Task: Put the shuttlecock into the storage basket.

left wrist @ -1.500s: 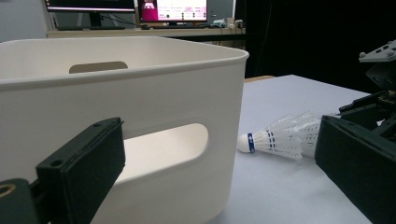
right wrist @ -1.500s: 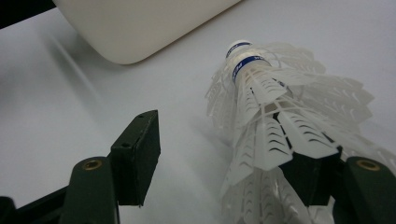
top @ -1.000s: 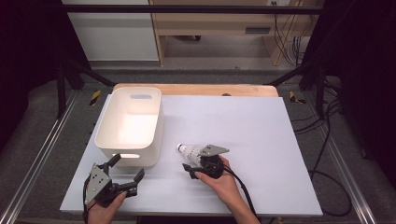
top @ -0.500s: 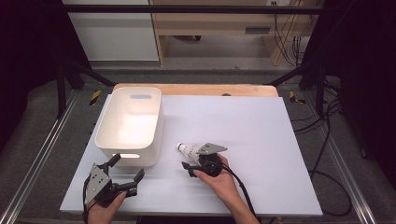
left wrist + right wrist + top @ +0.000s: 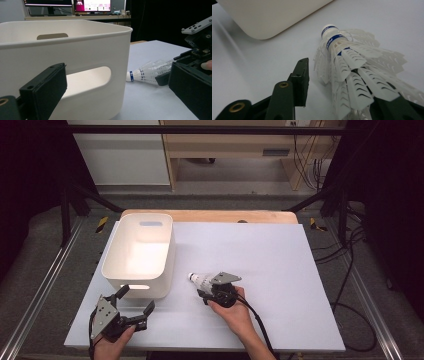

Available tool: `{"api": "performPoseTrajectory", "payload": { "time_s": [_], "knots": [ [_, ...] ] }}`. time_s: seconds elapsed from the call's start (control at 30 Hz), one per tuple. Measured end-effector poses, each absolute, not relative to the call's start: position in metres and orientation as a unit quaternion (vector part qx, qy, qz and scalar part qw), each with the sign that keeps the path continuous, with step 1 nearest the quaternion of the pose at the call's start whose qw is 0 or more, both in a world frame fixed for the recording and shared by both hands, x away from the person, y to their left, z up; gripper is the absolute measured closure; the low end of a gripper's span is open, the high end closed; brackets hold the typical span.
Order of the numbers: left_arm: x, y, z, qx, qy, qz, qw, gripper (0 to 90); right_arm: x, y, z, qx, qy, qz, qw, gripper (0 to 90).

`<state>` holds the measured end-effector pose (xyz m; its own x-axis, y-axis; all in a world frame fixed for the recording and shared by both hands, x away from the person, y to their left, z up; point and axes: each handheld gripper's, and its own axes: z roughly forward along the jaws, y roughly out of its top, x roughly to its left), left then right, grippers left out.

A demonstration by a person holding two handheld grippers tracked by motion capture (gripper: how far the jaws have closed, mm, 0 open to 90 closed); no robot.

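In the high view, the shuttlecock (image 5: 200, 280) lies on the white table (image 5: 280, 270), just right of the white bin's (image 5: 140, 252) near corner, in front of the right gripper (image 5: 206, 287). The left gripper (image 5: 134, 303) gapes wide just below the bin. In the right gripper view, the jaws have just been closing around the shuttlecock's feathers (image 5: 359, 82); a gap remains beside the left jaw.

High view overhead, gripper views close, sharing shuttlecock (image 5: 201, 280)
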<state>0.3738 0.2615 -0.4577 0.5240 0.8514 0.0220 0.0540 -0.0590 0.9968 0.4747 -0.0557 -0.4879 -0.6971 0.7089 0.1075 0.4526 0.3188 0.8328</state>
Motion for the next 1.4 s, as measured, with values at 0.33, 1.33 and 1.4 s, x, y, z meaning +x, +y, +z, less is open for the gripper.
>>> {"api": "performPoseTrajectory", "payload": {
  "time_s": [0.33,1.33,1.4],
  "knots": [
    [0.3738,0.2614,-0.4576,0.644,0.351,0.338,0.589,1.8,0.4771,-0.0570,-0.4878,0.379,0.790,0.458,0.147,68.6],
    [0.3737,0.2620,-0.4573,0.643,0.352,0.339,0.590,1.9,0.4791,-0.0577,-0.4871,0.380,0.787,0.460,0.157,83.2],
    [0.3737,0.2620,-0.4573,0.643,0.352,0.339,0.590,1.9,0.4786,-0.0586,-0.4863,0.380,0.787,0.460,0.157,83.9]
  ]
}}
